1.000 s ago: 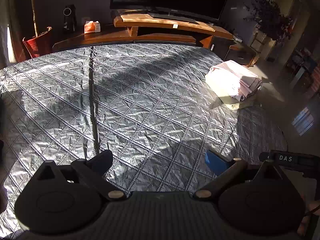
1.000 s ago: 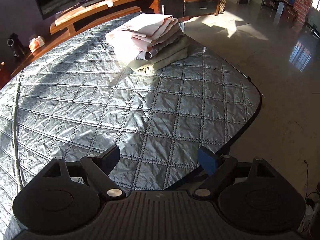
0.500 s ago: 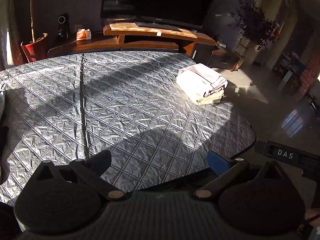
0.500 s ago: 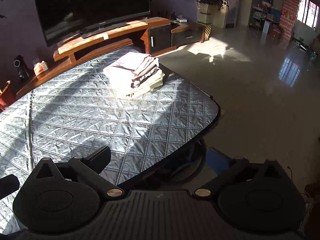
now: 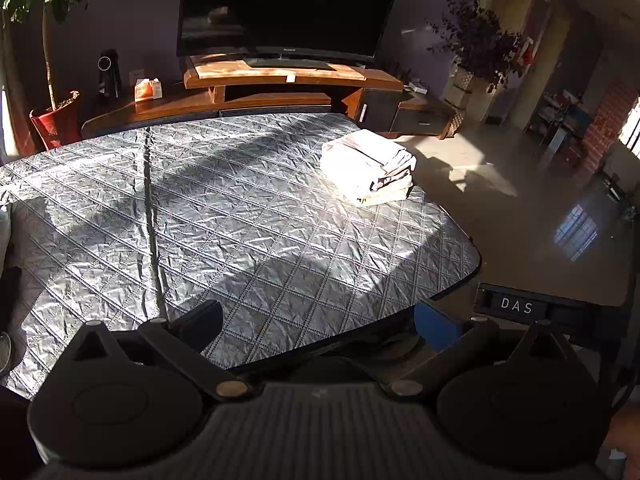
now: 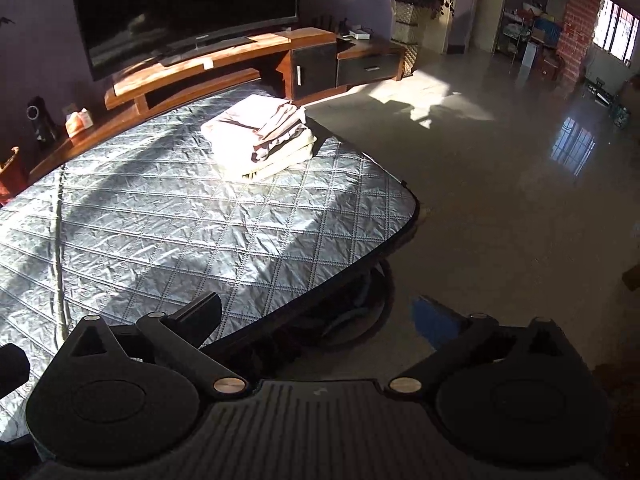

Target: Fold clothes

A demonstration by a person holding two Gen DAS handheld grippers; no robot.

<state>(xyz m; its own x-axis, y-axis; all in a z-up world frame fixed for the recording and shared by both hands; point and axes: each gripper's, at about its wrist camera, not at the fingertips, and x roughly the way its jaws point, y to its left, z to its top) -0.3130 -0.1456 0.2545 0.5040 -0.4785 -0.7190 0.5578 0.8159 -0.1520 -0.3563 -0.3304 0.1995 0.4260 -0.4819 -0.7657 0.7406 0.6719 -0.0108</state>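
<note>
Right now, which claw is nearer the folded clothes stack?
Right, though only slightly. The right claw hangs open past the quilted table's near corner, the stack ahead-left. The left claw sits open further left, stack ahead-right.

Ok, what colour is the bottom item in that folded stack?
Pale yellow-green, under pinkish-white pieces in the folded stack; the right wrist view shows it best.

Table cover (image 5: 248, 216): silver-grey, diamond-quilted stitch pattern, dark edge trim. Folded clothes stack (image 5: 368, 164): pale pink/white upper layers, cream-yellow layer at bottom. Left gripper (image 5: 320, 320): black body; one finger pad black, other blue. Right gripper (image 6: 318, 314): same, black w/ one blue pad. TV stand (image 5: 280, 80): orange-brown wood, black cabinet fronts. Plant pot (image 5: 56, 120): red. Tissue box (image 5: 148, 90): orange and white. Floor (image 6: 500, 208): glossy grey-beige. Brick pillar (image 6: 578, 36): red.
</note>
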